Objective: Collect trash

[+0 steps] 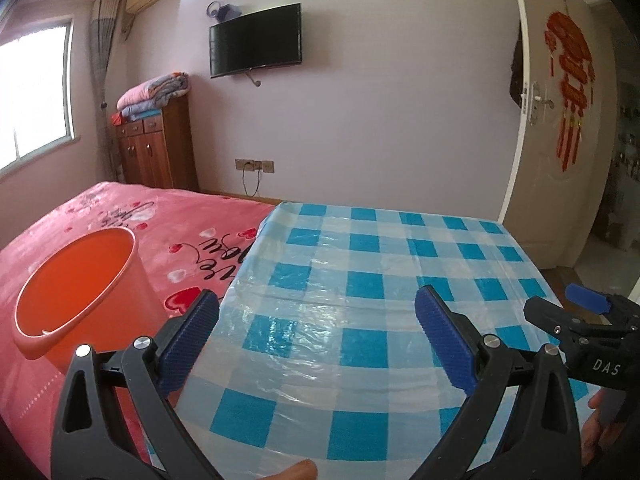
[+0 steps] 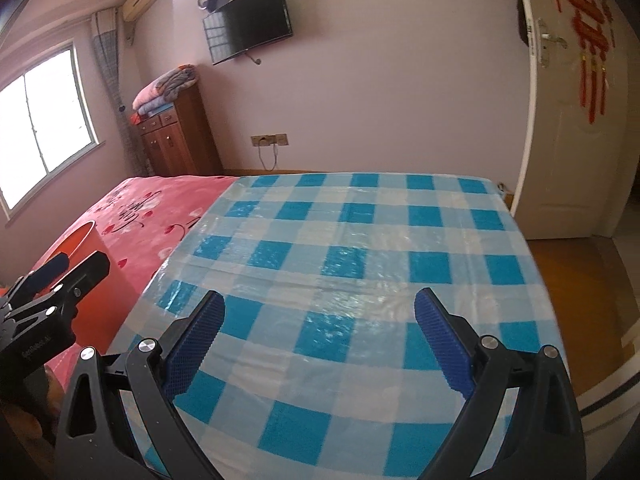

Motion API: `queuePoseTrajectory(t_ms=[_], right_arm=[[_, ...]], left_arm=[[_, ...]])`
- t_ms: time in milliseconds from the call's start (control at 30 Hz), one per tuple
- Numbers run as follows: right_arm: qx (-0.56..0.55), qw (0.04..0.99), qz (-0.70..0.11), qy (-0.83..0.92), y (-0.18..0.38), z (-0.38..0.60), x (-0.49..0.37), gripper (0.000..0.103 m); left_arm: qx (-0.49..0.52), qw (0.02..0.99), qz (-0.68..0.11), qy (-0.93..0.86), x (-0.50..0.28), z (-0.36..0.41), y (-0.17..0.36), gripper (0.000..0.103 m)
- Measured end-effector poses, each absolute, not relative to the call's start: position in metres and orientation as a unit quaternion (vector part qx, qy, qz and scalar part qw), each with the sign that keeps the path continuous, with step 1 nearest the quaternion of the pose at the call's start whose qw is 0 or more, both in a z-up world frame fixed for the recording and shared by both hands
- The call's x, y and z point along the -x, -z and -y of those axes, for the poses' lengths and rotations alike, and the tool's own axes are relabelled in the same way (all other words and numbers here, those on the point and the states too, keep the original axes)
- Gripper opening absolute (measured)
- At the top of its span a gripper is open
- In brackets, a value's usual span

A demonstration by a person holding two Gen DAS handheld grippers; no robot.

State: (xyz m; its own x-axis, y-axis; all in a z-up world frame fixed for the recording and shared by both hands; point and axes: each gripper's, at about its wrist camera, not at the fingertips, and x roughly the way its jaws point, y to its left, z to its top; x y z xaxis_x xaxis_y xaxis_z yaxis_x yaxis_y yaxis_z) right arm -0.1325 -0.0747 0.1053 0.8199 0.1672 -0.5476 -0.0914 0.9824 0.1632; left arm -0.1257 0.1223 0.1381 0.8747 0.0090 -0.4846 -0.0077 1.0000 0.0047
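Note:
An orange plastic bin stands on the pink bedspread, left of a blue-and-white checked plastic sheet. It also shows in the right wrist view, partly hidden behind the left gripper. My left gripper is open and empty above the sheet's near left part, just right of the bin. My right gripper is open and empty above the sheet's near middle. I see no trash on the sheet in either view.
A wooden cabinet with folded blankets stands at the far wall under a wall television. A window is at the left. An open white door is at the right, beside the wooden floor.

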Motion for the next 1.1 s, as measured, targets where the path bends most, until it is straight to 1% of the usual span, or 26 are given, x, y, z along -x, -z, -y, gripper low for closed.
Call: queuePoseTrajectory(t_ms=[433, 1100], right_arm=[[-0.078, 0.959, -0.271, -0.022, -0.112, 0.114, 0.164, 0.095], [-0.073, 0.970, -0.233, 0.009, -0.130, 0.125, 0.199, 0.096]], left_arm=[[-0.003, 0.970, -0.242, 0.030, 0.143, -0.091, -0.146, 0.099], [-0.007, 0.975, -0.215, 0.053, 0.167, -0.079, -0.161, 0.099]])
